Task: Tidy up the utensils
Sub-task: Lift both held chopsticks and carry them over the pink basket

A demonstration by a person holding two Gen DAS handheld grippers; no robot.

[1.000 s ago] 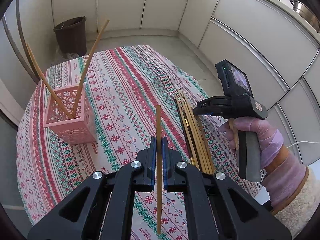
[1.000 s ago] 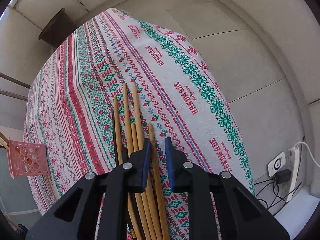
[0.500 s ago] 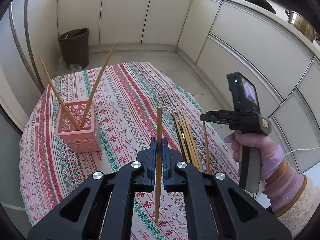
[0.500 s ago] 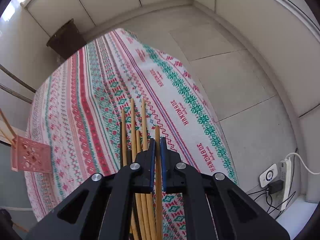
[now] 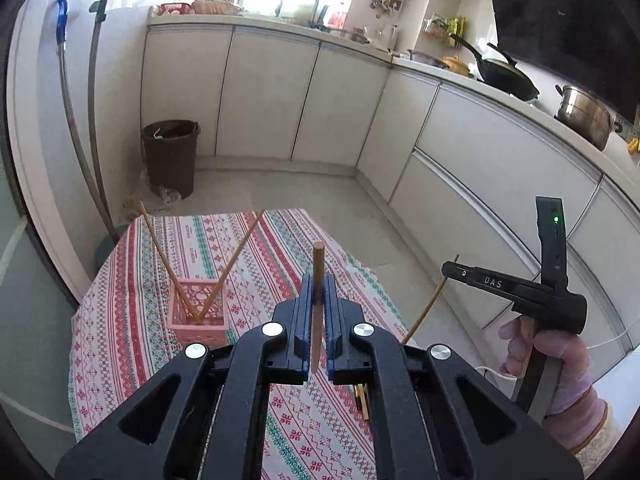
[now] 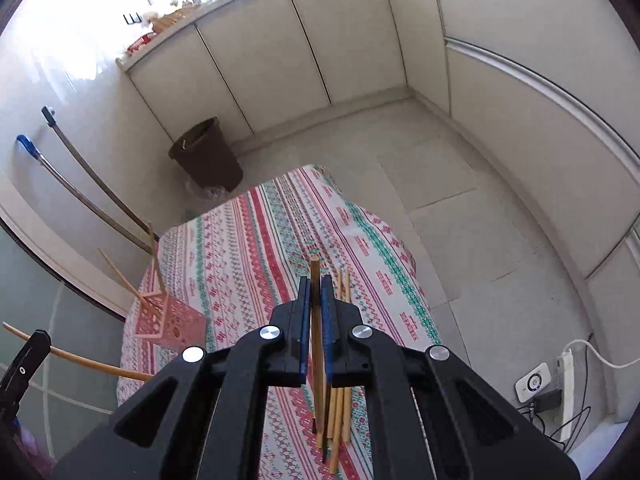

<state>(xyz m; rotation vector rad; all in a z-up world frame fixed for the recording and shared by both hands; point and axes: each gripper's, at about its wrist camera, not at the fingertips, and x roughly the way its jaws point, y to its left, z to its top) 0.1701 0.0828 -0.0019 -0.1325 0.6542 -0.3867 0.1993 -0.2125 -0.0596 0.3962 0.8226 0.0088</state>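
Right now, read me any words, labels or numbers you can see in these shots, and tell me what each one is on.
"DAS": white letters on the black body of the right gripper, seen from the left wrist view.
Red lettering woven in bands on the tablecloth: too small and warped to read here.
White plug-in device by the wall: a round marking, no legible text.
Nothing readable on the pink basket or chopsticks.

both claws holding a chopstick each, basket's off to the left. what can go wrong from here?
1. The pink basket already holds two chopsticks splayed in a V; an incoming stick could strike them or tip the basket.
2. The left claw grips its chopstick near mid-length, so it could pivot on contact.
3. The right claw with its chopstick is above the loose pile; dipping could scatter it.
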